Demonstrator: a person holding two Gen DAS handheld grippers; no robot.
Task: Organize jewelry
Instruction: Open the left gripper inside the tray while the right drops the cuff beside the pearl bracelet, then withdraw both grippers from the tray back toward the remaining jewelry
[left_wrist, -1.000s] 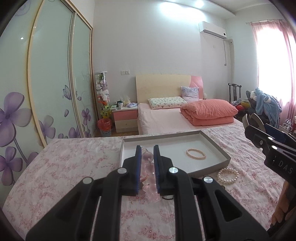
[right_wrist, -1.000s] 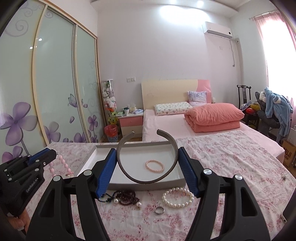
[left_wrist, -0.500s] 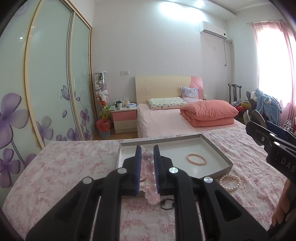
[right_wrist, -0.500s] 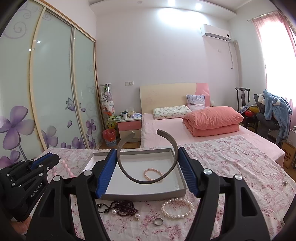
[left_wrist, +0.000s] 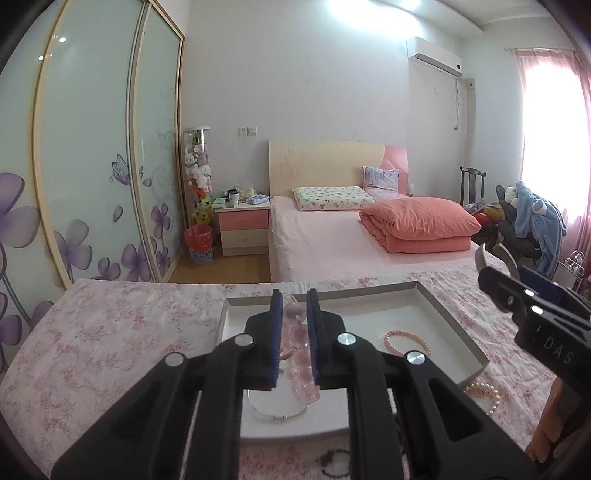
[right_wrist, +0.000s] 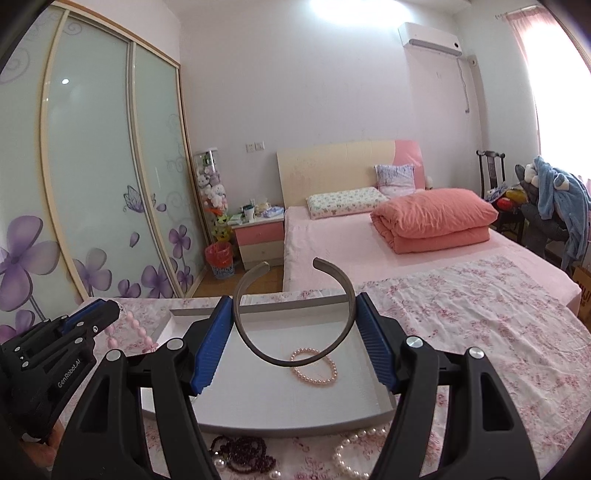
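Observation:
My left gripper (left_wrist: 293, 306) is shut on a pink bead bracelet (left_wrist: 299, 354) and holds it over the left part of the grey tray (left_wrist: 454, 325). The bracelet's beads (right_wrist: 138, 332) hang beside the left gripper (right_wrist: 110, 314) in the right wrist view. My right gripper (right_wrist: 293, 314) is shut on a grey open bangle (right_wrist: 280, 354), held above the tray (right_wrist: 380, 410). A peach pearl bracelet (right_wrist: 314, 371) (left_wrist: 406, 341) lies inside the tray. A thin clear bangle (left_wrist: 275, 411) rests on the tray floor under the left gripper.
On the floral cloth (right_wrist: 480, 332) in front of the tray lie a white pearl bracelet (right_wrist: 351, 458) (left_wrist: 484, 397) and dark bead strings (right_wrist: 243, 452). Beyond the table stand a bed (left_wrist: 332, 240), a nightstand (left_wrist: 242, 230) and wardrobe doors (left_wrist: 92, 166).
Both grippers have moved forward over the tray with their pieces still held. The tray now looks larger and nearer in both views.

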